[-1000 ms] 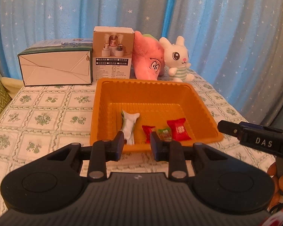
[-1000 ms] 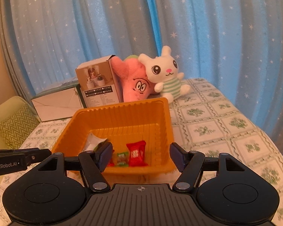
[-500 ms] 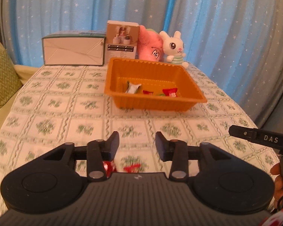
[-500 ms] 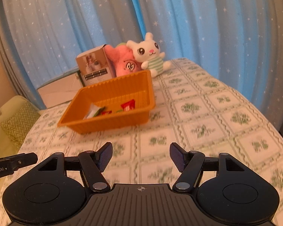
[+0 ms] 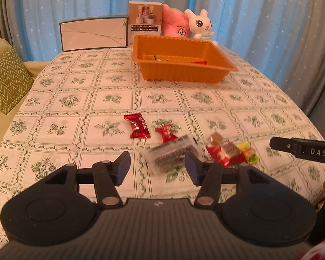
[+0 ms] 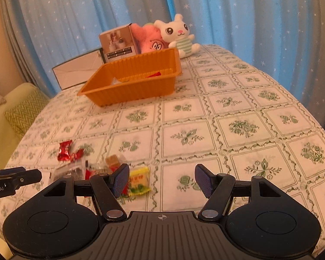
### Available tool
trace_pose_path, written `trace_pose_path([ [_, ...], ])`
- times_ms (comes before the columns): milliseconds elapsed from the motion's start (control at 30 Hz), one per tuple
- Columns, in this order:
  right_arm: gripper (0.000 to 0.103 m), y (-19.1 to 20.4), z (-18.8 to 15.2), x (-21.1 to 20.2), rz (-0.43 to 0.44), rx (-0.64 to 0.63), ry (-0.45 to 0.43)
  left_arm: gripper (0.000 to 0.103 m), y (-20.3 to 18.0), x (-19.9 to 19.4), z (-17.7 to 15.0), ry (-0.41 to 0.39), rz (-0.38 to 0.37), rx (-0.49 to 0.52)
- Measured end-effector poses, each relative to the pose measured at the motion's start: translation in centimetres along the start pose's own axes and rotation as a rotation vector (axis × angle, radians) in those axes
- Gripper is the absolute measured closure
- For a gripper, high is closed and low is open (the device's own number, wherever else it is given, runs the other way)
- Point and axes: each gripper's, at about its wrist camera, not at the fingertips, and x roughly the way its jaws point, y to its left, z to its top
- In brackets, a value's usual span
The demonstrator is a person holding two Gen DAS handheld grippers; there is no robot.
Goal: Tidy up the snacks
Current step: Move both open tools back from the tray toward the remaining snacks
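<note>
Holding both grippers low over the tablecloth (image 6: 238,108), nothing pinched. Our left gripper (image 5: 157,166) has its jaws spread, and a clear packet (image 5: 173,155) of dark bits lies on the cloth just ahead, between the fingertips; it is blurred and we can't read its contents. Ahead-left of it are a dark red wrapped candy (image 5: 137,125) and a smaller red one (image 5: 166,132). Ahead-right is a small heap: brown cube candy (image 5: 215,138), red packet (image 5: 224,155), yellow-green packet (image 5: 248,152), overlapping, edges hard to separate.

Our right gripper (image 6: 162,181) is also spread wide, with bare cloth between the fingers. Its left finger covers part of the yellow-green packet (image 6: 139,181); the rest of the heap to its left is smeared by blur.

The orange tray (image 5: 184,73) sits well ahead of both grippers. Its near wall hides most of the interior; only slivers of a few wrappers show above the rim. Behind it are a product box (image 5: 145,22), a flat white box (image 5: 94,34), a pink plush (image 5: 174,25) and a bunny plush (image 5: 200,26), partly cut off by the tray.
</note>
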Motion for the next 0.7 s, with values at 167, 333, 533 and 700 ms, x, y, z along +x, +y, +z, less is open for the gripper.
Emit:
trace_pose_path([
  [167, 0.036, 0.2, -0.2, 0.3, 0.004, -0.031, 0.012, 0.051, -1.4, 0.5, -0.2, 0.005, -0.055, 0.051],
  [333, 0.036, 0.3, -0.5, 0.9, 0.012, -0.048, 0.025, 0.051, -2.2, 1.3, -0.2, 0.014, -0.062, 0.085],
  [533, 0.047, 1.5, -0.8, 2.4, 0.021, -0.12, 0.04, 0.051, -1.8, 2.3, 0.0, 0.023, -0.06, 0.081],
  [700, 0.056, 2.3, -1.1, 4.1, 0.023, -0.162, 0.066, 0.051, -1.8, 2.8, 0.1, 0.026, -0.067, 0.082],
])
